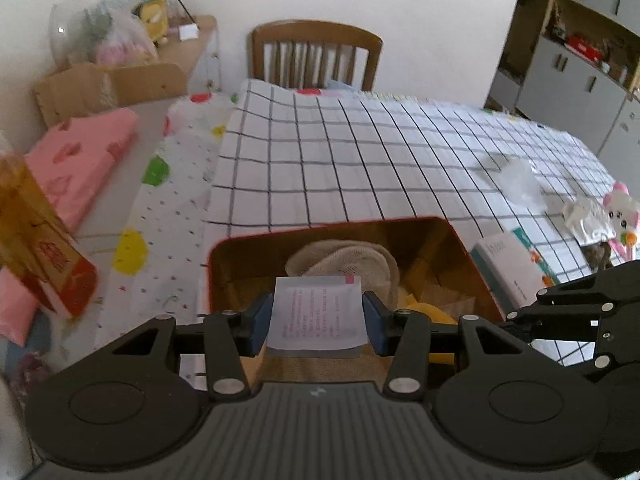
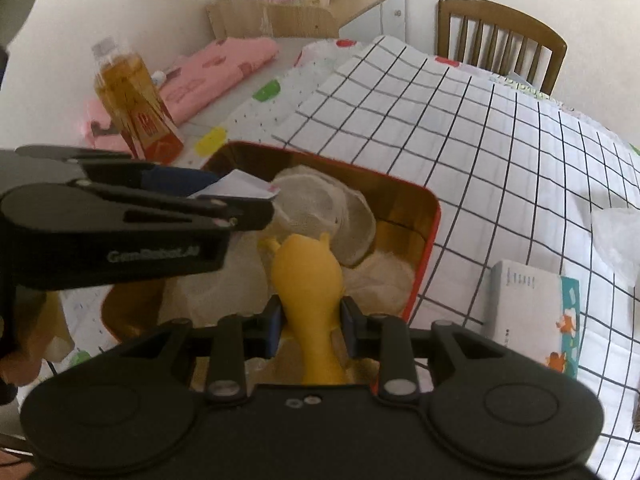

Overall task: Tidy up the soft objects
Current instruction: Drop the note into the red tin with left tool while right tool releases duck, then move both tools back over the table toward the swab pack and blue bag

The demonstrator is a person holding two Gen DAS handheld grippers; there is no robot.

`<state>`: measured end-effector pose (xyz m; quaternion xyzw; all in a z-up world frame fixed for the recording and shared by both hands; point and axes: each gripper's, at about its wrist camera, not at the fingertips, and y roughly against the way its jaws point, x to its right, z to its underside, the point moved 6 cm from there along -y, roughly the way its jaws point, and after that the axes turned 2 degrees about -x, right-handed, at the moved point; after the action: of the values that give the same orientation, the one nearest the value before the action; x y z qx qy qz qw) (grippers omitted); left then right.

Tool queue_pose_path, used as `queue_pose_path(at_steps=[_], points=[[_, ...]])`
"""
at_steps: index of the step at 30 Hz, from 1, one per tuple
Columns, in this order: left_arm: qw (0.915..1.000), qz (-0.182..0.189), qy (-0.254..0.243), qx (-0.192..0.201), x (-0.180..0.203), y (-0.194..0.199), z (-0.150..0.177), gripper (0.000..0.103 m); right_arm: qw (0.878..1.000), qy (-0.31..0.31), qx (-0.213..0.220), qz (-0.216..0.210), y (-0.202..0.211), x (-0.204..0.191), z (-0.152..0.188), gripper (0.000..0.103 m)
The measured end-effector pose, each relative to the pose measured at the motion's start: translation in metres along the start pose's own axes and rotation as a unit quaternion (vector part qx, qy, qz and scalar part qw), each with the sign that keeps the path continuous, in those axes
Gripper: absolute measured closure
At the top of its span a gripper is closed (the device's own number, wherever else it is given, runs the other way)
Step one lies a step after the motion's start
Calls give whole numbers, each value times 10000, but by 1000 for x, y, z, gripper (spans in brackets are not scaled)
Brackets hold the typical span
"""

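Observation:
A red-rimmed tin box sits on the checked tablecloth. It holds round beige cloth pads. My left gripper is shut on a white tissue packet with pink print and holds it over the box; the packet also shows in the right wrist view. My right gripper is shut on a yellow rubber toy, over the near end of the box. The yellow toy partly shows in the left wrist view.
A white tissue box lies right of the tin. A bottle of amber liquid stands to the left, by a folded pink cloth. A pink-white plush toy and crumpled plastic lie far right. A wooden chair stands behind the table.

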<state>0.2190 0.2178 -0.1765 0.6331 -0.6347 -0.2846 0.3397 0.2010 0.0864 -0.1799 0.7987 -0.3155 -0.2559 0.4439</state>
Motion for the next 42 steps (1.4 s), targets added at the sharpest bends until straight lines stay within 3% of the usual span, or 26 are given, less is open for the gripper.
queue_pose_path(at_steps=[11,15,20,25,35,42], points=[[9990,43,-133,-415,4,-24,12,55,9992,375,100,128,8,-6,8,66],[9990,21,-172,-408,7,-22,14,55,9990,396,223,6,16,-8,7,52],[9991,-11,-158,-383,7,-15,15,48,9988,283,375,-118,29,-6,7,46],[9997,-38,64,-243,2,-1,14,34,9983,102,545,-193,44,1,10,39],[9995,-171,113,222,8,38,11,33,9956,-209,877,-237,77,18,17,29],[9986,6,-51,518,33,65,5,33,9912,-404,1242,-195,112,35,23,21]])
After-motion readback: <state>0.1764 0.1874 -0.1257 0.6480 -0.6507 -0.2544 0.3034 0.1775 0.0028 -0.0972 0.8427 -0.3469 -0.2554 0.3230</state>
